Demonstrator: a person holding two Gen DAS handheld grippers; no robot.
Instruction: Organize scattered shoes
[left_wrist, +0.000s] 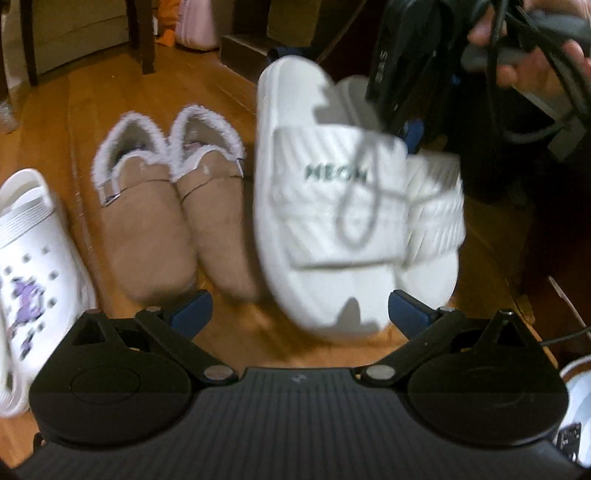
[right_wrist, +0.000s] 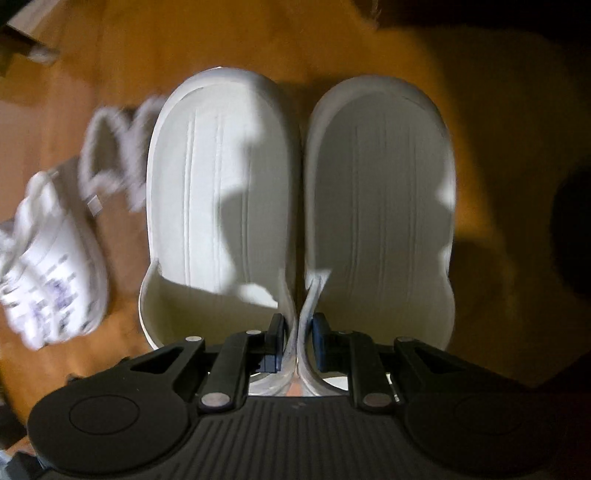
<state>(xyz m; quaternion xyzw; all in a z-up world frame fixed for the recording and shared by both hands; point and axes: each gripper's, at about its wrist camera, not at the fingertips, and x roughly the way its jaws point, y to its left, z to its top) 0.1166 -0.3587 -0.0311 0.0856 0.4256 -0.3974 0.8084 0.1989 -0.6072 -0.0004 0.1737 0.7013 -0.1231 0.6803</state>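
From the right wrist view, the right gripper (right_wrist: 298, 341) is seen pinching the two touching inner strap edges of a pair of white slides (right_wrist: 221, 192), its jaws pressed nearly together on them. The ribbed footbeds of both slides are shown side by side, heels toward 12 o'clock, above a wooden floor (right_wrist: 332, 40); whether the soles touch it cannot be told.

What is hidden there is given by the left wrist view: the strap tops, quilted in diagonal ribs and printed with green lettering, and a hand (left_wrist: 524, 70) at 1 o'clock holding the right gripper among black cables. The left gripper (left_wrist: 299, 308) is seen spread wide and empty, its blue pads apart, with the toe of the nearer slide between and beyond them, untouched.

A pair of tan slippers (left_wrist: 173, 221) with fluffy white collars is set just beside the slides at 9 o'clock, and a white perforated clog (left_wrist: 33, 266) with a purple charm lies farther out at 8 o'clock. Bare floor is left between clog and slippers. To the right of the slides the floor falls into dark shadow. Dark furniture legs (left_wrist: 146, 33) stand at 11 o'clock.
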